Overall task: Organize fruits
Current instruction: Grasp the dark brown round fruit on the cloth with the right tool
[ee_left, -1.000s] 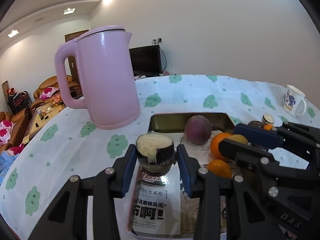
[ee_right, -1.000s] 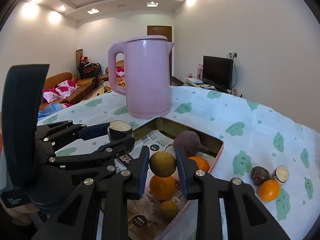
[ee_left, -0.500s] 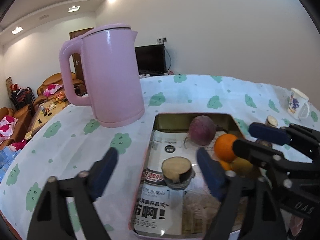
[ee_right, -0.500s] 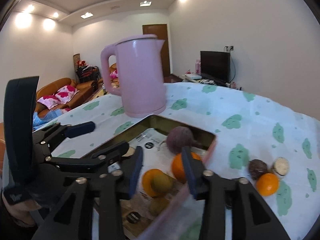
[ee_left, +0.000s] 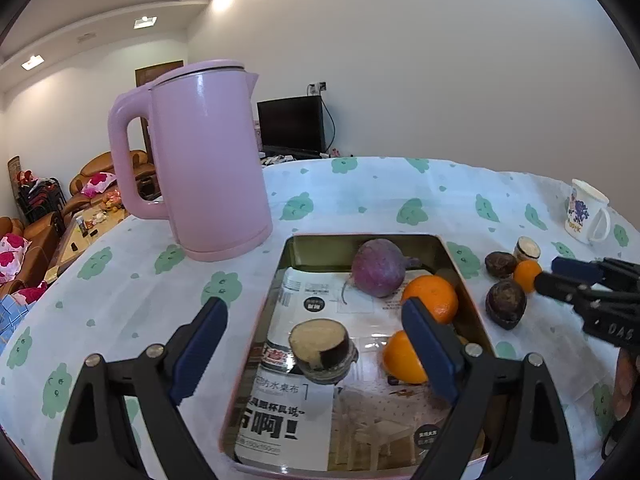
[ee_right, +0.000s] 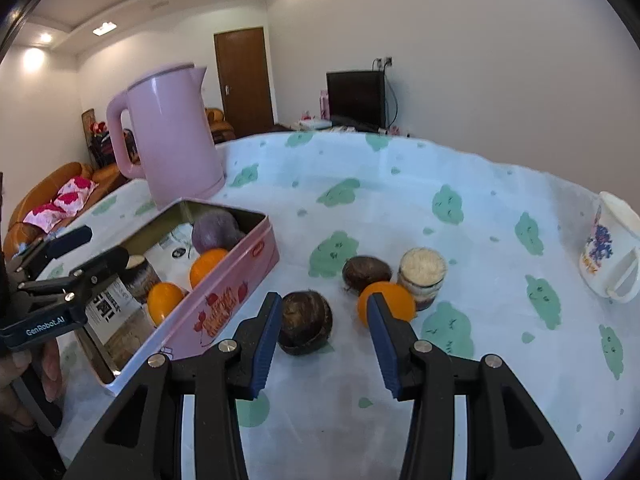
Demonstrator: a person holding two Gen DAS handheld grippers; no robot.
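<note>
Since a second ago the left gripper [ee_left: 314, 330] has let go of the dark-skinned, pale-topped cut taro piece [ee_left: 321, 350], which now sits inside the shallow pink rectangular metal tin [ee_right: 224, 288], on the printed paper lining near the tin's left wall; the jaws stand spread wide on either side of it, touching nothing. Over the same second the right gripper [ee_right: 322, 322] has dropped its small yellow-green fruit into the tin and swung out past the tin's right wall, over the white tablecloth with green cloud prints [ee_right: 440, 184]. Its jaws are parted and empty, with a dark brown round taro [ee_right: 306, 322] lying on the cloth just beyond the left pad. A small orange [ee_right: 386, 300] rests on the cloth close behind the right pad, touching a second cut taro piece with a pale top [ee_right: 422, 276], and another dark brown round taro [ee_right: 366, 272] lies just behind them. Inside the tin a purple round root [ee_left: 378, 266] sits near the far wall, with one orange [ee_left: 430, 296] by the right wall and another orange [ee_left: 402, 356] nearer the front. A tall pink electric kettle [ee_left: 208, 160] stands on the cloth beyond the tin's far left corner, and a white printed mug [ee_right: 610, 252] stands towards the table's right edge.
</note>
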